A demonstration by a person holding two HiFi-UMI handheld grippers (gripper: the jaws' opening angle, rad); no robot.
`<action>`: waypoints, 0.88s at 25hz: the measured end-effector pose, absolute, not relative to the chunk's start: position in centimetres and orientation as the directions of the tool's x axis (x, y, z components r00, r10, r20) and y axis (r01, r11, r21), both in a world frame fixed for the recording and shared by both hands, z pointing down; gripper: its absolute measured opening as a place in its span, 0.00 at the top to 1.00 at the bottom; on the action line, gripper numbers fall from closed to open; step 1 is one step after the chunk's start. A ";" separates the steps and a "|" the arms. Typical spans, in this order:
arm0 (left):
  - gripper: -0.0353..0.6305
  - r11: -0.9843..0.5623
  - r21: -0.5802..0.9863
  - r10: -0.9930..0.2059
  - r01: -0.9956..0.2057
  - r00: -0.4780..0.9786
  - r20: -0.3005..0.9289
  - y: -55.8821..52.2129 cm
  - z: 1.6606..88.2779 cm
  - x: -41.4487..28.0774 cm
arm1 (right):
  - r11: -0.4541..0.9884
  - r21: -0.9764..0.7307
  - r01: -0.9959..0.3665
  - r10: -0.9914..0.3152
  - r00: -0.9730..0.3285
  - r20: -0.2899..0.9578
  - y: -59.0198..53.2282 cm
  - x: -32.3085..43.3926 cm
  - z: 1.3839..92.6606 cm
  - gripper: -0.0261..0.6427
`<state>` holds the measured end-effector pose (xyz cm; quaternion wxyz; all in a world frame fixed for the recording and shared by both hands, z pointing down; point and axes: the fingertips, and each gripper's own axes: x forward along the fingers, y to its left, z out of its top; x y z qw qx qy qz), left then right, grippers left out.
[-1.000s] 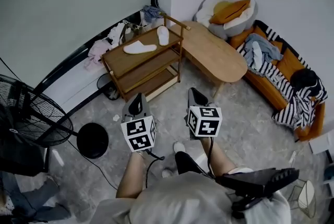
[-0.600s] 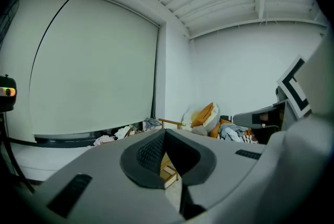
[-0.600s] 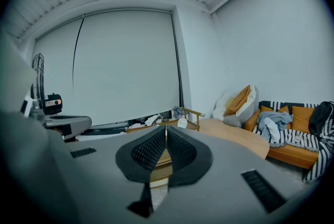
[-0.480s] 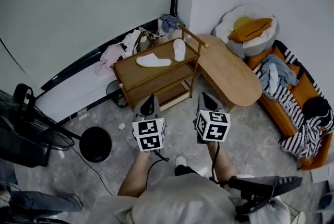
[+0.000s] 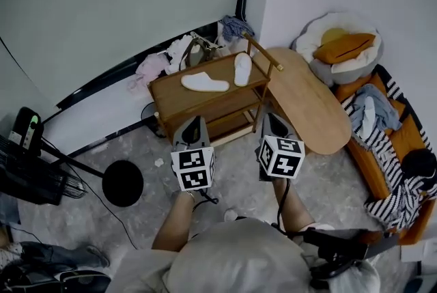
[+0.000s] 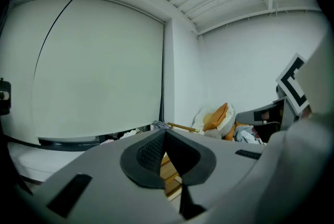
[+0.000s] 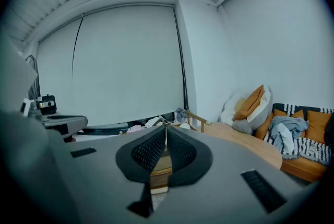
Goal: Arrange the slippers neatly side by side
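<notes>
Two white slippers lie apart on the top of a wooden shelf rack (image 5: 171, 95) in the head view. One slipper (image 5: 204, 82) lies crosswise near the middle. The other slipper (image 5: 242, 69) points away near the right end. My left gripper (image 5: 194, 123) hangs in front of the rack, below the crosswise slipper, shut and empty. Level with it, my right gripper (image 5: 272, 119) is off the rack's right front corner, also shut on nothing. In the left gripper view the left gripper (image 6: 165, 134) has its pads closed together; the right gripper (image 7: 165, 130) looks the same in its own view.
An oval wooden table (image 5: 307, 104) stands right of the rack. Farther right are an orange sofa (image 5: 382, 169) with striped cloth and a round cushion (image 5: 345, 52). Clothes (image 5: 164, 63) are piled behind the rack. A fan's black base (image 5: 123, 182) and cable lie on the floor at the left.
The rack and slippers have come nearer and more to the centre of the head view as the person stepped toward them. Both grippers stayed shut and level.
</notes>
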<state>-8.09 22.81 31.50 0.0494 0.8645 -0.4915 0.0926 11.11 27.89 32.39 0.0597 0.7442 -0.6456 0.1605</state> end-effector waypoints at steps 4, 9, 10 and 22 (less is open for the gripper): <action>0.94 -0.488 -0.018 -0.857 -0.872 0.476 0.199 20.9 31.5 -7.0 | -0.140 -0.130 -0.982 -0.943 0.092 0.320 25.8 12.4 32.9 0.91; 0.94 -0.478 -0.047 -0.862 -0.877 0.458 0.216 19.3 32.4 -5.7 | -0.136 -0.154 -0.979 -0.940 0.078 0.332 23.9 14.0 33.9 0.91; 0.94 -0.478 -0.050 -0.861 -0.877 0.457 0.221 18.9 32.6 -5.4 | -0.134 -0.158 -0.978 -0.939 0.075 0.336 23.5 14.3 34.1 0.91; 0.94 -0.489 0.037 -0.848 -0.871 0.485 0.215 14.4 33.6 -2.7 | -0.150 -0.134 -0.980 -0.920 0.088 0.383 20.7 16.4 35.7 0.91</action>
